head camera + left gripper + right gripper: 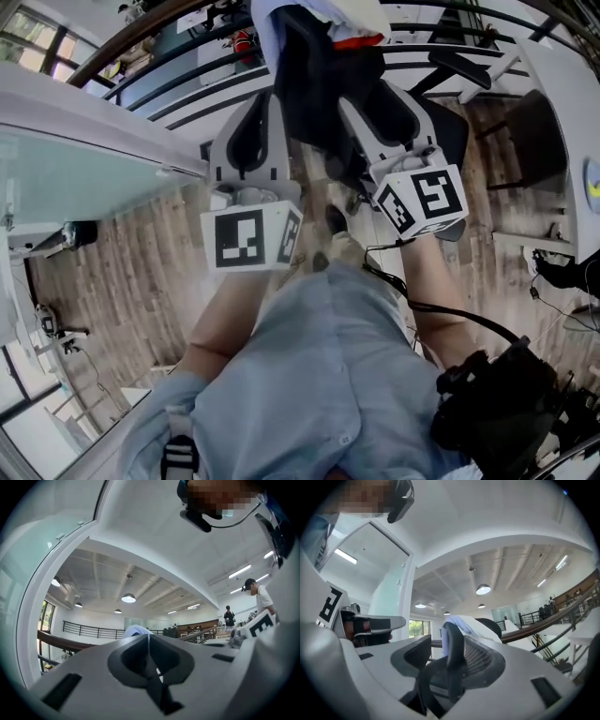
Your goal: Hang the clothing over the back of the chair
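Pale blue-white clothing (pixel 270 33) is seen draped over the top of the black chair (pixel 323 89) back. The left tool (pixel 149 644) is closed on a thin edge of it. The right tool (pixel 451 644) is held partly open, with the cloth-covered chair edge between its jaws.

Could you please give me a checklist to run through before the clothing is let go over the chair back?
1. Left gripper holds the light-blue fabric clothing: ok, jaws shut on a thin edge.
2. Right gripper holds it too: not ok, jaws apart, a gap beside the fold between them.
3. Clothing lies over the top of the black rounded chair back: ok, seen in the right gripper view.
4. Clothing hangs evenly down both sides: cannot tell, the far side is hidden.
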Motion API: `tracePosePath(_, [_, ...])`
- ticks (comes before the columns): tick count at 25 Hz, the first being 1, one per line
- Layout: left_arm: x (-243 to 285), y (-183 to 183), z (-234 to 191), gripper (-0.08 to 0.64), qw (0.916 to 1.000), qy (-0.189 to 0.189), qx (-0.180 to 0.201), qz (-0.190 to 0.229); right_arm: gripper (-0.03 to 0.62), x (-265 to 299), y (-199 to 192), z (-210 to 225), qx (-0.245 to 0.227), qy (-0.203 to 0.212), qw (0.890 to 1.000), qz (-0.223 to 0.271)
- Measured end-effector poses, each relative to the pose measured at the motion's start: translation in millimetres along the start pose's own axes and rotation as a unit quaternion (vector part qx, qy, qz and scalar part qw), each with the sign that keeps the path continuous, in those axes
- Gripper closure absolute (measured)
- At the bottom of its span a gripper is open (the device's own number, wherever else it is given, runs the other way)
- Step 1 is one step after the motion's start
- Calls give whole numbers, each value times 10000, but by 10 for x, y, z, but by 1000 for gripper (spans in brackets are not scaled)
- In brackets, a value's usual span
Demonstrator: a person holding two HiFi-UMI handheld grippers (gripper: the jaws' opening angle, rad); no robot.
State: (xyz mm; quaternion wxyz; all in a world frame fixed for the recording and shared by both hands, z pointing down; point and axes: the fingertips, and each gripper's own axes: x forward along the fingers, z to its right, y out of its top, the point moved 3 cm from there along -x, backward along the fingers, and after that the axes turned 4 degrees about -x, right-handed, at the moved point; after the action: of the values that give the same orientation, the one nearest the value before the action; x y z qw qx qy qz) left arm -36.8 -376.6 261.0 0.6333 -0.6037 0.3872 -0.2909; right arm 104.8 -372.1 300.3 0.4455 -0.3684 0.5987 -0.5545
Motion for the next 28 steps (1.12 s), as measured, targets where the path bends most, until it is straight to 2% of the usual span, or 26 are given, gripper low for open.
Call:
tracePosePath(4, [-324, 148, 201, 541, 9994, -268, 40, 208, 508, -233, 400, -521, -523, -38, 9986, 111])
tracePosePath(6, [-425, 213, 313, 541, 9990, -358, 102, 248, 538, -318, 508, -671, -664, -64, 9977, 152])
tracePosePath(13, [-765, 489, 403, 541, 9989, -187, 24, 430, 560, -558, 758, -1029, -962, -46, 9948, 316])
tracePosePath(28, [-750, 524, 517, 541, 9987, 74, 109, 487, 578, -541, 837, -1012, -1094, 212, 9930, 397])
